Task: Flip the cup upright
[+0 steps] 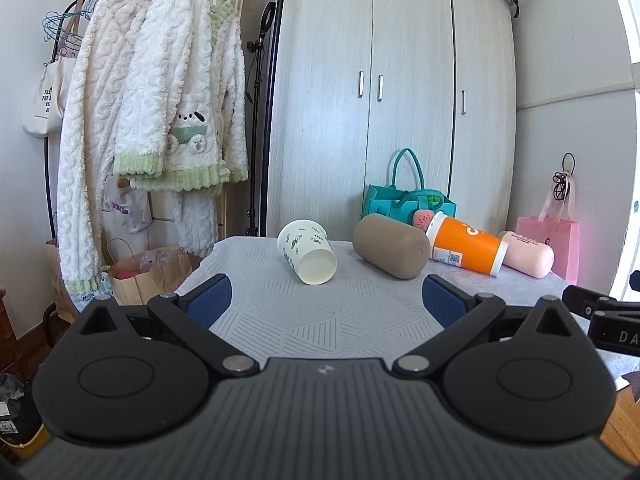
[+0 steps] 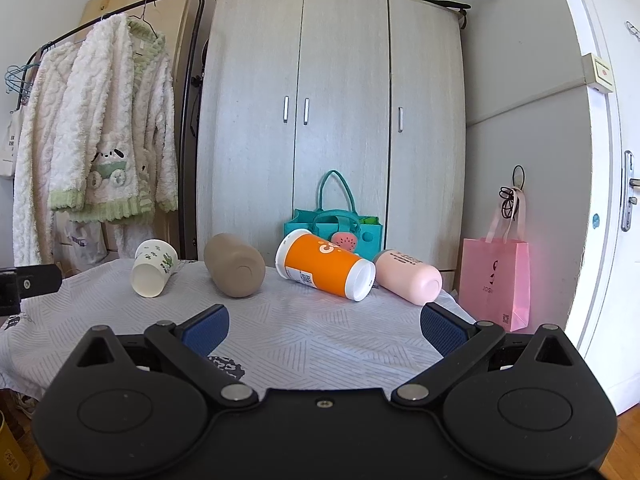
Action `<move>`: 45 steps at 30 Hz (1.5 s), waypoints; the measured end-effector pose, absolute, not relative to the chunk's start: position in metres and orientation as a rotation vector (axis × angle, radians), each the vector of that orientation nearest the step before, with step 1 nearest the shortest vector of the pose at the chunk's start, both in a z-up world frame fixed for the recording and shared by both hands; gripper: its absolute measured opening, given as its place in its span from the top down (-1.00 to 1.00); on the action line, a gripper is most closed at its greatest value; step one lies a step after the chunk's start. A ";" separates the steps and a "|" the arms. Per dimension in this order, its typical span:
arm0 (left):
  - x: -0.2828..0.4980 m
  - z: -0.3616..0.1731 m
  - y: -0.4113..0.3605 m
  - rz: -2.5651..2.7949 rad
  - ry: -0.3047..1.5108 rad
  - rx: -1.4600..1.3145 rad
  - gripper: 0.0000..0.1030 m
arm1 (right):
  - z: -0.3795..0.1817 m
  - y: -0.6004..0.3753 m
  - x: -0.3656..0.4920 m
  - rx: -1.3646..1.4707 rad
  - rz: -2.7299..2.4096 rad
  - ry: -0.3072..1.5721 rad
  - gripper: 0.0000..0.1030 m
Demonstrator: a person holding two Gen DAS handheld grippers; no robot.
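Several cups lie on their sides on a table with a grey patterned cloth (image 1: 320,312). A white paper cup with green leaf print (image 1: 307,251) lies at the left, bottom end toward me; it also shows in the right wrist view (image 2: 154,267). Beside it lie a tan cup (image 1: 390,246) (image 2: 234,265), an orange cup with white ends (image 1: 466,246) (image 2: 325,264) and a pink cup (image 1: 528,254) (image 2: 408,276). My left gripper (image 1: 326,300) is open and empty, short of the white cup. My right gripper (image 2: 324,324) is open and empty, short of the orange cup.
A teal felt bag (image 1: 408,200) stands behind the cups against a pale wardrobe (image 1: 380,92). A pink paper bag (image 2: 496,280) stands at the right by a white door (image 2: 600,160). A clothes rack with fluffy white robes (image 1: 160,100) and a brown paper bag (image 1: 148,272) stand left of the table.
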State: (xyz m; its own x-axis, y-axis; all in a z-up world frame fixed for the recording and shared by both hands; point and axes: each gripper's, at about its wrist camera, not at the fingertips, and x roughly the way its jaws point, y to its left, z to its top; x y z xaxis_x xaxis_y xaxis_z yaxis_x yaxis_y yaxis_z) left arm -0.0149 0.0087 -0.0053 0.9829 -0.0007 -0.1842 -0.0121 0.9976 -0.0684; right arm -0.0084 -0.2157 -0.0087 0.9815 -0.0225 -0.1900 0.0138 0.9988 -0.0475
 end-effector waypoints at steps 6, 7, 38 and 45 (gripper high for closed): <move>-0.017 -0.005 0.009 -0.032 0.170 -0.094 -1.00 | -0.010 -0.217 -0.007 -0.048 -0.021 0.198 -1.00; -0.017 -0.005 0.009 -0.032 0.169 -0.091 -1.00 | -0.011 -0.217 -0.006 -0.049 -0.021 0.199 -1.00; -0.019 0.000 0.018 -0.018 0.188 -0.092 -1.00 | -0.011 -0.221 0.001 -0.024 0.002 0.244 -1.00; -0.017 -0.001 0.022 -0.024 0.201 -0.098 -1.00 | -0.009 -0.218 0.000 -0.038 -0.015 0.244 -1.00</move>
